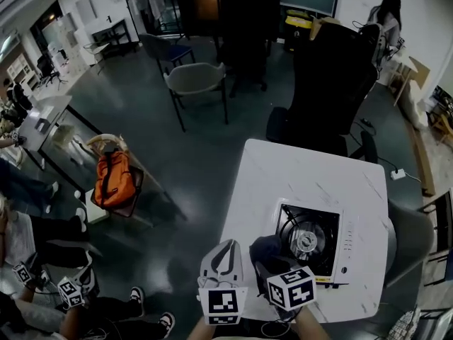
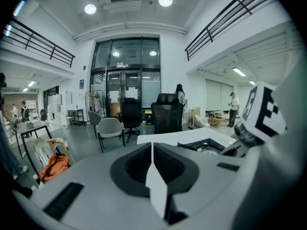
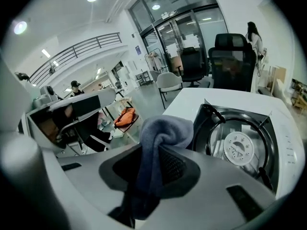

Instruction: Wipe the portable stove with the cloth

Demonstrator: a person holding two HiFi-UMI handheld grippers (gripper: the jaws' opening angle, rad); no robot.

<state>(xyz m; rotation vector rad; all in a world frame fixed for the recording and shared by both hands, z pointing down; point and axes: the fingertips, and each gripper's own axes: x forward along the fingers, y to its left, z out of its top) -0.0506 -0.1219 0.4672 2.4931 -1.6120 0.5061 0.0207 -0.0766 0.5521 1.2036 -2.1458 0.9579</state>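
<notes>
White counter (image 1: pixel 311 172) in a busy open hall carries the portable stove (image 1: pixel 311 241), at the head view's near edge.

Left gripper view: the left hand-held gripper (image 2: pixel 152 152) has its jaws pressed together with nothing between them.

Right gripper view: the right hand-held gripper (image 3: pixel 152 169) pinches the cloth (image 3: pixel 165 131) (bunched, blue-grey) just beside the stove. Wiping looks about to start, and the next move is to lower the cloth onto the stove top.

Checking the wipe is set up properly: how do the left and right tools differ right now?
The right tool is shut on the blue-grey cloth; the left tool is shut with nothing between its jaws. The right tool is nearer the portable stove; the left tool is farther to its left. Both are shut.
</notes>
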